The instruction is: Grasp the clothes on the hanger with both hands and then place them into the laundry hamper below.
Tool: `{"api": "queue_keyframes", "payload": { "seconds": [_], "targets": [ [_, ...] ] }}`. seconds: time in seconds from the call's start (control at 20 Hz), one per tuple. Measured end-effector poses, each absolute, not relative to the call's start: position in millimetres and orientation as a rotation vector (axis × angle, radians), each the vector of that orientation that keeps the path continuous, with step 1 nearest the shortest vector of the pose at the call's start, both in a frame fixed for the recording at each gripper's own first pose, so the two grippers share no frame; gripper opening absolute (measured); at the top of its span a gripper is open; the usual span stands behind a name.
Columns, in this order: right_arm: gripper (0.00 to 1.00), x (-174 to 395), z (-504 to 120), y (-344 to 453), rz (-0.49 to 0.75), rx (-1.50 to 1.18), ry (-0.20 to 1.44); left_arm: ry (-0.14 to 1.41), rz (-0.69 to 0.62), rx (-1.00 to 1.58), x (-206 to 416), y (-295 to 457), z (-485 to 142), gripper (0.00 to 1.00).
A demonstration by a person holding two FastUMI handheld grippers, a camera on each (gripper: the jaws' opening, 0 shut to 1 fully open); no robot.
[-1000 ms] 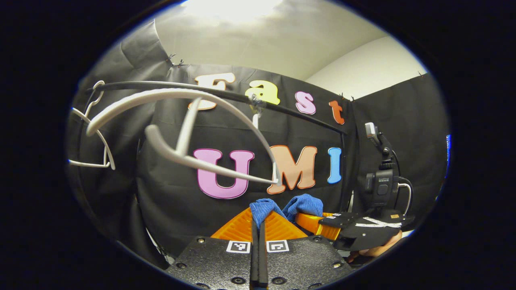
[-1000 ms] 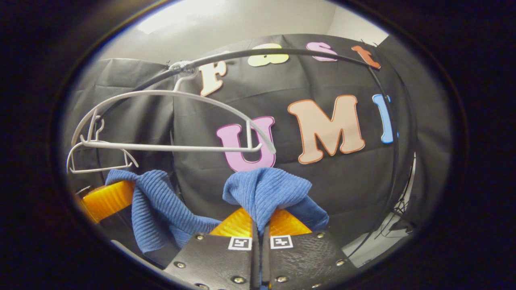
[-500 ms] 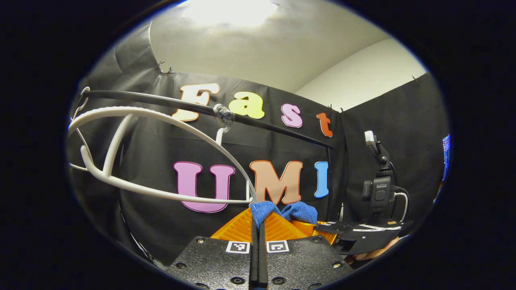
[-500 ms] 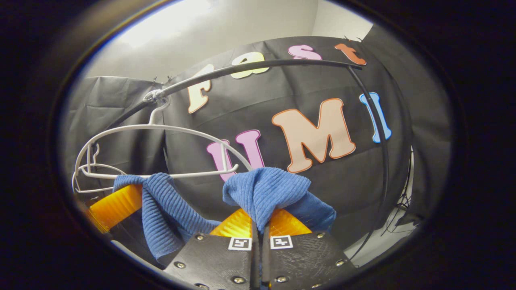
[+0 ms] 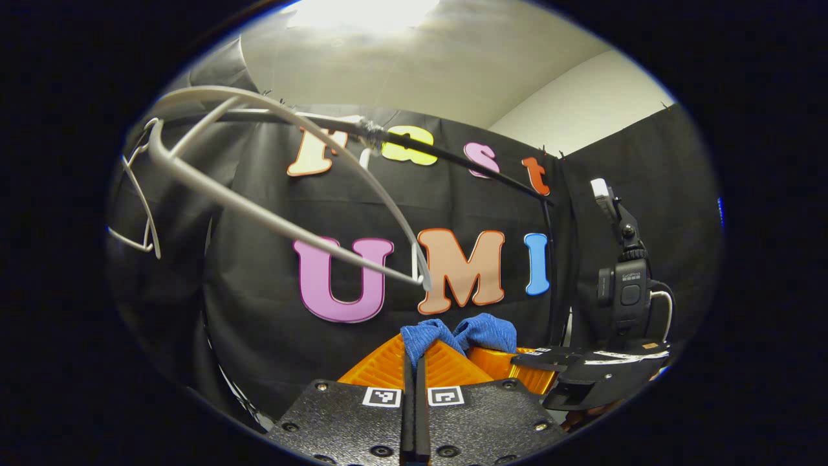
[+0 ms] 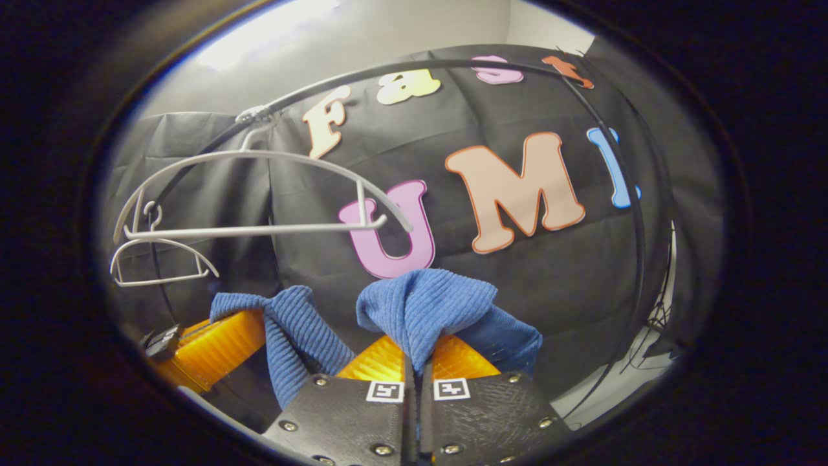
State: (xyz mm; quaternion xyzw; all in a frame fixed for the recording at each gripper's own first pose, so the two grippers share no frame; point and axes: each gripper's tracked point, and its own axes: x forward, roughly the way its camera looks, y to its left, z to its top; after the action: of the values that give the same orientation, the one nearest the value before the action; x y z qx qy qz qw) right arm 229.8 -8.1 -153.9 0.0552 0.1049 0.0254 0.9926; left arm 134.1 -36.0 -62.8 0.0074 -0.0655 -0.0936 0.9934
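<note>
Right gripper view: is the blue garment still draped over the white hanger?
No. The blue garment hangs pinched in the right gripper below the white hanger, whose arms and bar are bare.

My ribbed orange fingers (image 6: 388, 362) pinch a blue ribbed-knit cloth (image 6: 420, 307) at lower centre; a white hanger (image 6: 259, 194) hangs upper left on a black rail (image 6: 453, 65).

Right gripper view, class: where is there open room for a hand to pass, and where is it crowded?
Open: between the white hanger above and the blue cloth below, against the black wall. Crowded: low centre, where both grippers, right and left, pinch the cloth; also around the rail and smaller hanger.
</note>
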Motion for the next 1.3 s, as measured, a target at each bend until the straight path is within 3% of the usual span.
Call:
{"api": "queue_keyframes", "payload": {
  "seconds": [0.7, 1.3],
  "targets": [
    [0.03, 210.9, -320.2, -36.1, -0.008, 0.221, 0.431, 0.152, -0.105, -0.017, 164.2, 6.4, -230.2, 0.01],
    [0.03, 189.5, -454.4, -32.8, -0.026, 0.217, 0.633, 0.283, -0.072, -0.059, 182.5, 36.2, -353.8, 0.01]
  ]
}}
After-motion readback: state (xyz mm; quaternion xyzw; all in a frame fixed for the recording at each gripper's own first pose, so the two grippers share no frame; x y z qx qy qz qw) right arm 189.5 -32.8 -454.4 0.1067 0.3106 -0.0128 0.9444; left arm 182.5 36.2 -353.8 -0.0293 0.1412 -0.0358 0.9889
